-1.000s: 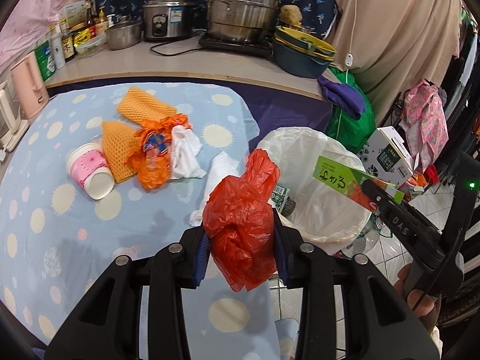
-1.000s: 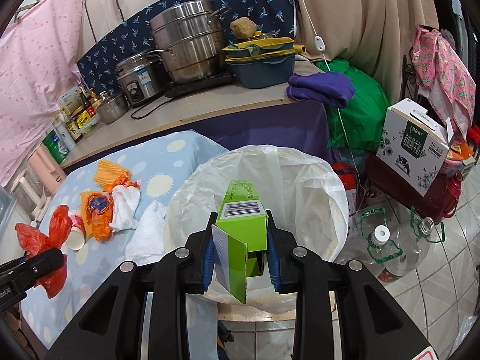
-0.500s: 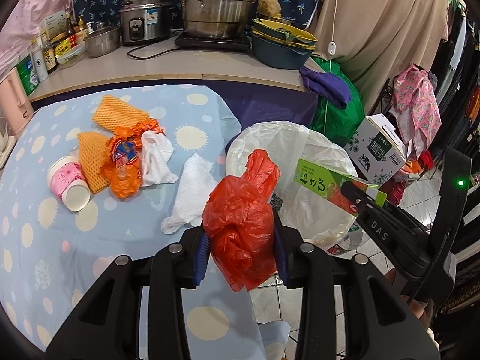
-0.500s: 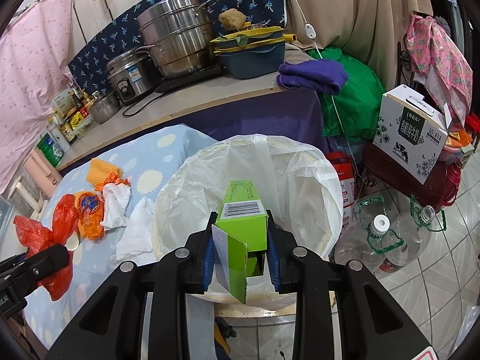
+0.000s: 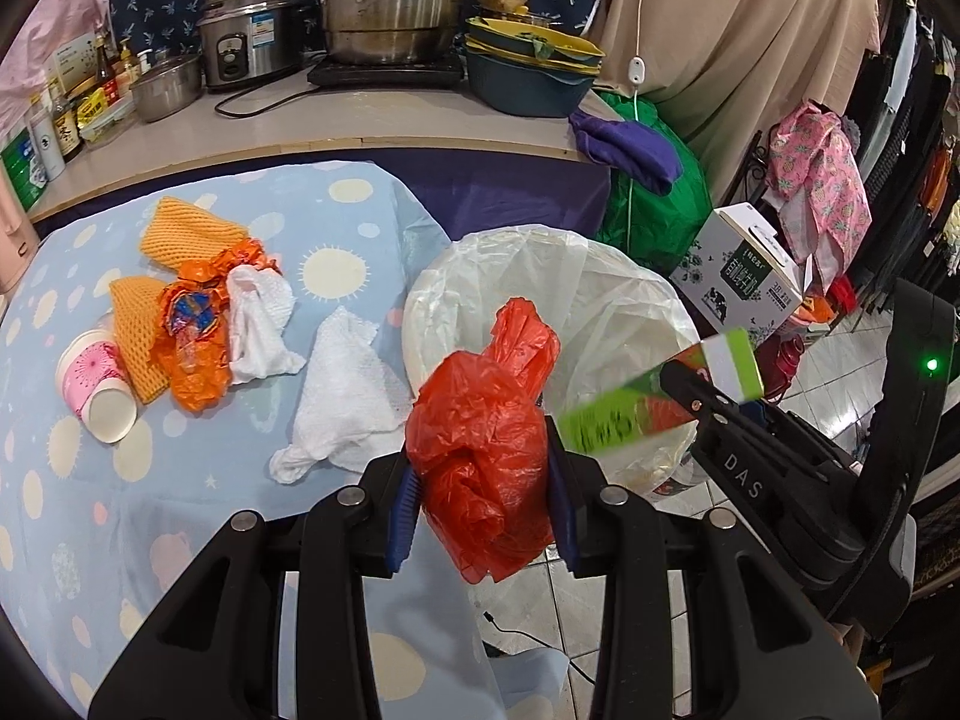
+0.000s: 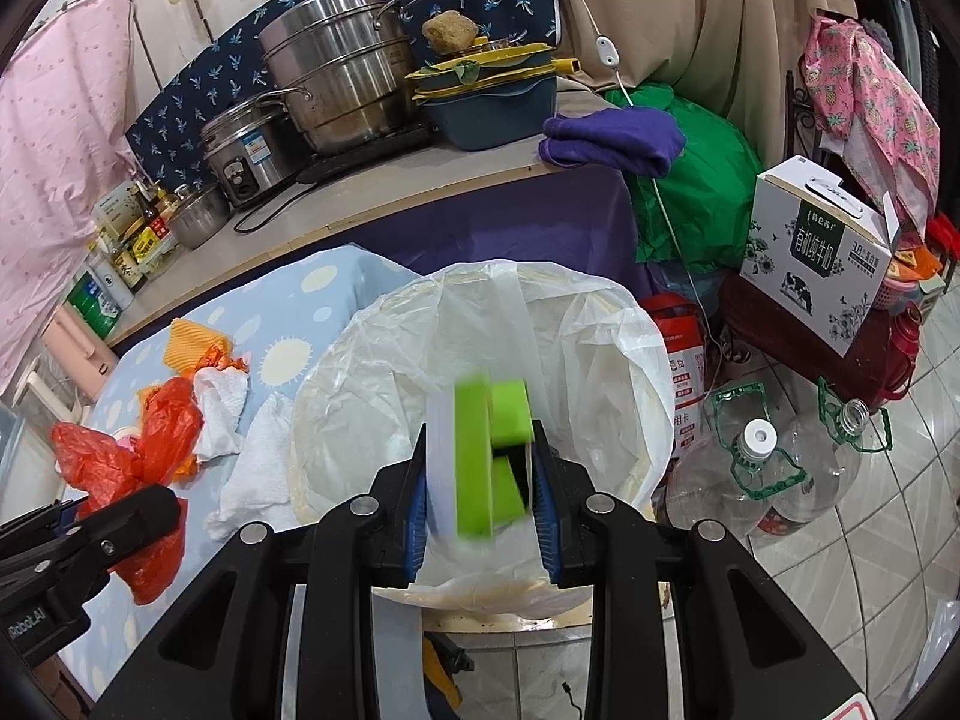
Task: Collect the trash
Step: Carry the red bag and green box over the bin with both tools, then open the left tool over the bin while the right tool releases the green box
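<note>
My left gripper point(image 5: 480, 459) is shut on a crumpled red plastic bag point(image 5: 486, 420), held at the table's edge just left of the bin. The bin's white liner point(image 5: 606, 300) gapes open. My right gripper point(image 6: 483, 456) hangs over the bin point(image 6: 576, 324), shut on a green and white carton point(image 6: 480, 456) that is blurred and turned between the pads. The left wrist view shows that carton point(image 5: 654, 402) tilted in the right gripper point(image 5: 684, 387). White tissues point(image 5: 342, 402), an orange wrapper point(image 5: 192, 336), orange foam nets point(image 5: 186, 228) and a pink paper cup point(image 5: 99, 384) lie on the blue dotted tablecloth point(image 5: 72, 480).
Behind the table runs a counter point(image 5: 360, 120) with steel pots, a rice cooker, bottles and stacked basins. Right of the bin stand a green bag point(image 6: 702, 192), a milk box point(image 6: 822, 252) and empty plastic bottles point(image 6: 756, 468) on the tiled floor.
My left gripper has carried the red bag rightward, nearer the bin. The green carton has swung between the right gripper's pads and now shows blurred.
</note>
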Demonstrator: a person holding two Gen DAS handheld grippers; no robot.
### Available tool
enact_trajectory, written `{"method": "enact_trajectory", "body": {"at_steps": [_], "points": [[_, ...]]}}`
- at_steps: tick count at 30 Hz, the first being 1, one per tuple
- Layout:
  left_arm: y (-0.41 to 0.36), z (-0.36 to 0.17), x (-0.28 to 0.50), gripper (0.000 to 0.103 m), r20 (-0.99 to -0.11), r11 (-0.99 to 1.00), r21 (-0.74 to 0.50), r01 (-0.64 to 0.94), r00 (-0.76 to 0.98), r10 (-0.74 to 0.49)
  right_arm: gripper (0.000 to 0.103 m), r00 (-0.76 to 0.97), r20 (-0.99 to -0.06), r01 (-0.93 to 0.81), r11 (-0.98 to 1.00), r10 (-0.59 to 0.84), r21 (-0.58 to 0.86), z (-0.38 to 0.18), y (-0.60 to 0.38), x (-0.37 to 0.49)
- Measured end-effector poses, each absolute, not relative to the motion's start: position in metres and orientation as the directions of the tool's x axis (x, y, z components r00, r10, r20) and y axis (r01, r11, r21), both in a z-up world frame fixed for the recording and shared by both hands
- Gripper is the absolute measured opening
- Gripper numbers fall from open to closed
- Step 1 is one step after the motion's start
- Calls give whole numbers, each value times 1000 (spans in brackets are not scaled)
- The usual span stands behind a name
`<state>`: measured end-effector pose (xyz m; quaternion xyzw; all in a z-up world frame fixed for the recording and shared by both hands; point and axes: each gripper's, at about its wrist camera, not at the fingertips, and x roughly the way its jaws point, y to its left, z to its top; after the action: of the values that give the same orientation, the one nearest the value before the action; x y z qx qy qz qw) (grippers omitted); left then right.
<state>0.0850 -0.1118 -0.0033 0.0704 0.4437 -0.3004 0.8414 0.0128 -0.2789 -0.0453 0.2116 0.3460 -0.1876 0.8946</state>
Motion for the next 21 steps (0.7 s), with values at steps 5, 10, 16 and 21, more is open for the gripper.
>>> {"method": "enact_trajectory", "body": {"at_steps": [5,10,16,21], "points": [[-120,-9,88,35,-796,805,-149,574,412,-442,28,687,-702,487,836,-189,251,-47,-282,12],[-128,-12,91,35,-799,803,-144,578,411,-438,28,684,-703,492,834,-193,250,-48,-283,12],[-141,-13,95,36,-795,801,-135,583,418,-439,31,692,-691,505,825,-211,254,-46,-286,9],[-147,-12,98,54,-792,801,-133,583,424,-440,36,695,-684,516,816,-221,260,-42,-289,7]]}}
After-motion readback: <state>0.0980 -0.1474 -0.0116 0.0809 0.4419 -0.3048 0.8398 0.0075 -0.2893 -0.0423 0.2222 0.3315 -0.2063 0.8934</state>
